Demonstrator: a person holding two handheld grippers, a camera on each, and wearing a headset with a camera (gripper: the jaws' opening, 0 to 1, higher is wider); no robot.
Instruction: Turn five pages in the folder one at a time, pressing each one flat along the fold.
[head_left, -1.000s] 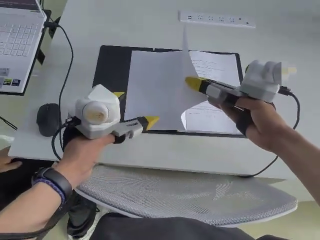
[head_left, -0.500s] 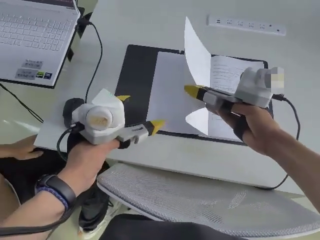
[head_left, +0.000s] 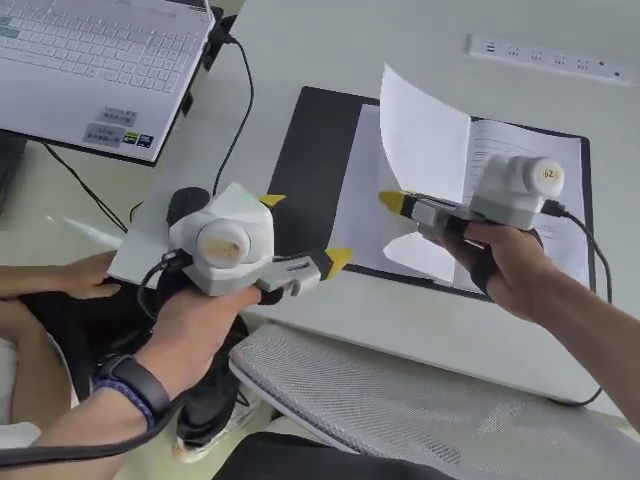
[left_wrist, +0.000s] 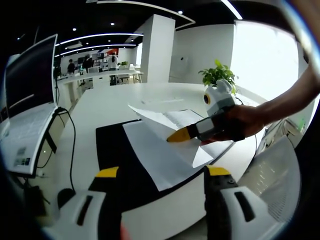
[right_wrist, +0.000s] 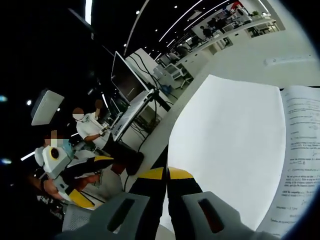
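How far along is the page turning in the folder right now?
Done: at least one sheet lies blank side up left of the fold in the folder; the total count cannot be told. In hand: the right gripper is shut on the lifted page, which stands roughly upright over the fold. To do: lay it down and press it flat. The left gripper hovers open, touching no paper.

This is an open-plan office. A laptop (head_left: 100, 60), a mouse (head_left: 185, 205) and a power strip (head_left: 555, 58) sit on a long white counter (head_left: 330, 50), with a grey mesh chair (head_left: 420, 410) beside it. Beyond are more desks (left_wrist: 95, 77), a monitor (right_wrist: 127, 75), a potted plant (left_wrist: 218, 76) and ceiling light strips (left_wrist: 97, 36).
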